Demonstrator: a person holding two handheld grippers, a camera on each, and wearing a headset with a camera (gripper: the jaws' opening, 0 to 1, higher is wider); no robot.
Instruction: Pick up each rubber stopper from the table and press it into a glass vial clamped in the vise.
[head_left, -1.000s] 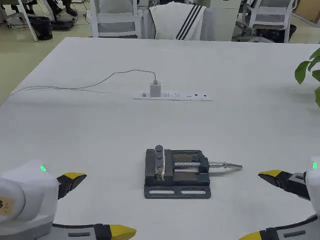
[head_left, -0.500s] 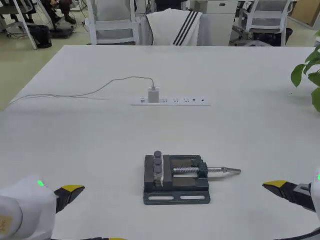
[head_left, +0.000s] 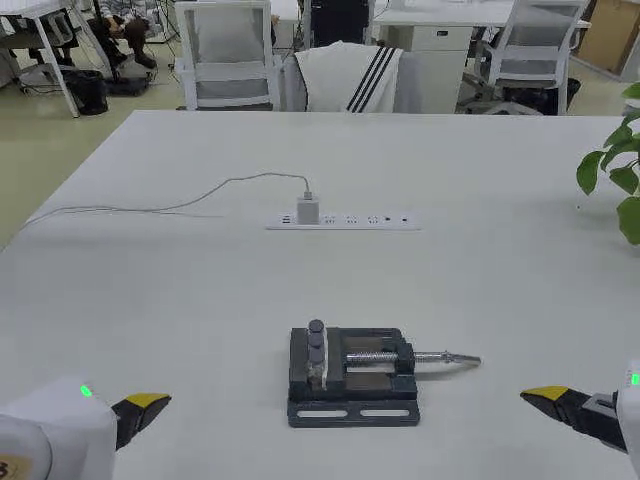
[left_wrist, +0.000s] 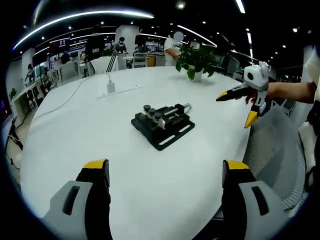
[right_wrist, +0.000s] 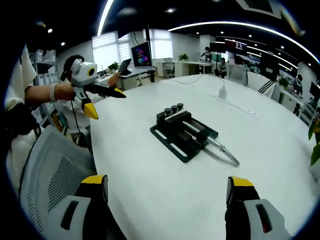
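Head view: black metal bench vise (head_left: 352, 375) sat midway along the white worktop (head_left: 200, 290), toward its near edge, with three dark-stoppered glass vials (head_left: 316, 345) clamped upright in it | Left gripper view: left gripper (left_wrist: 165, 170) gaped wide, holding nothing, vise ahead | Right gripper view: right gripper (right_wrist: 167, 182) likewise spread wide and empty, vise ahead

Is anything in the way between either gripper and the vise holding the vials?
Nothing visible does. Bare table lies between the left gripper and the vise, and between the right gripper and it. The handle sticks out on the right gripper's side; the power strip lies beyond the vise.
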